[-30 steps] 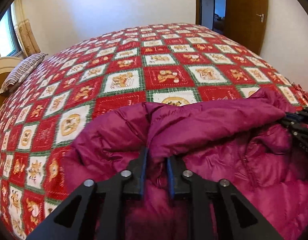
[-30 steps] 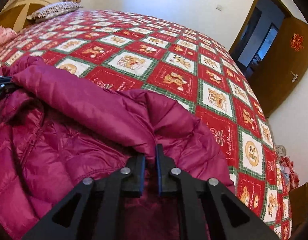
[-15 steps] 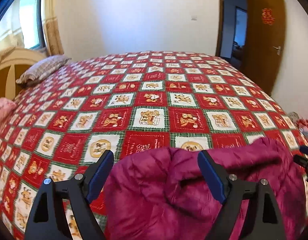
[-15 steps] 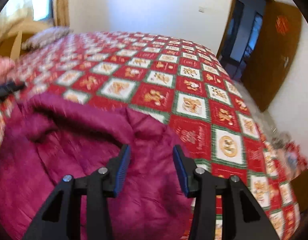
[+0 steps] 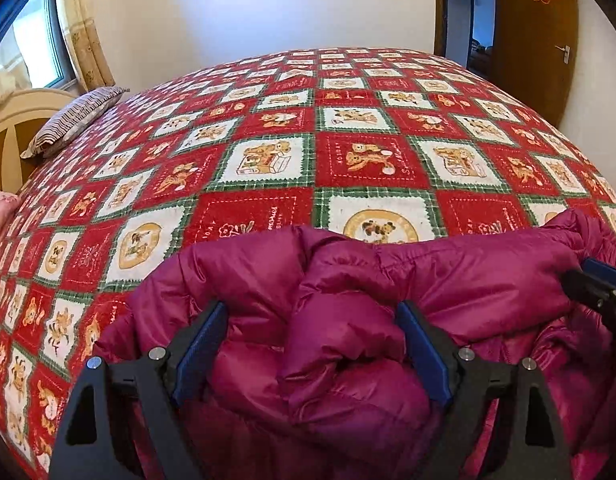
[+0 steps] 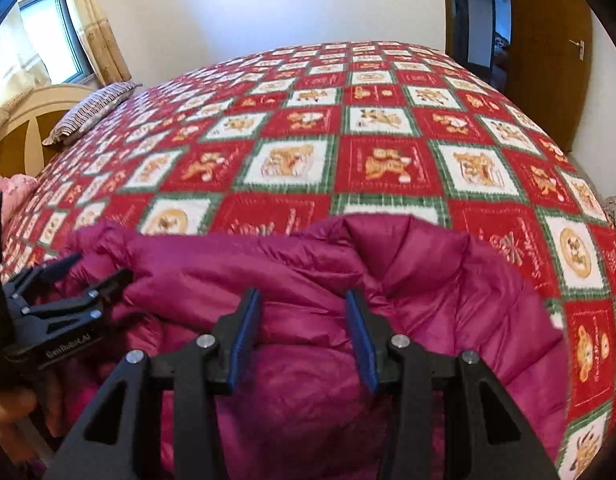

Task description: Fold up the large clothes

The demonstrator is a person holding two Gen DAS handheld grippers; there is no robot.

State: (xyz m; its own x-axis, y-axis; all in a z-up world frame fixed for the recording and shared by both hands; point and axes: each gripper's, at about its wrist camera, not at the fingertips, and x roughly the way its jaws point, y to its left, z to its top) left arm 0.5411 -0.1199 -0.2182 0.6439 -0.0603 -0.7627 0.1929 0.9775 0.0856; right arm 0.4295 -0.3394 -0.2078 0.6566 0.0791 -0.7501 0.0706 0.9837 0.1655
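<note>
A magenta puffer jacket (image 5: 347, 272) lies bunched at the near edge of the bed, its folded edge running across both views (image 6: 427, 280). My left gripper (image 5: 311, 320) is open wide above the jacket's left part. A puffy fold bulges up between its blue pads (image 5: 200, 348) without being pinched. My right gripper (image 6: 302, 304) is open less wide over the jacket's right part, with fabric lying loose below its fingers. Each gripper shows in the other's view: the right gripper (image 5: 595, 284) at the right edge, the left gripper (image 6: 64, 284) at the left edge.
The bed carries a red, green and white checked blanket (image 5: 268, 120) with bear prints. A striped pillow (image 5: 76, 120) and a cream headboard (image 5: 12, 128) are at the far left, and pink cloth (image 5: 0, 208) lies beside them. A brown door (image 5: 535, 40) stands open at the back right.
Both grippers were shut on the jacket's folded edge a second ago. Both have let go and opened, the left one wider, and the jacket now rests on the bed.
</note>
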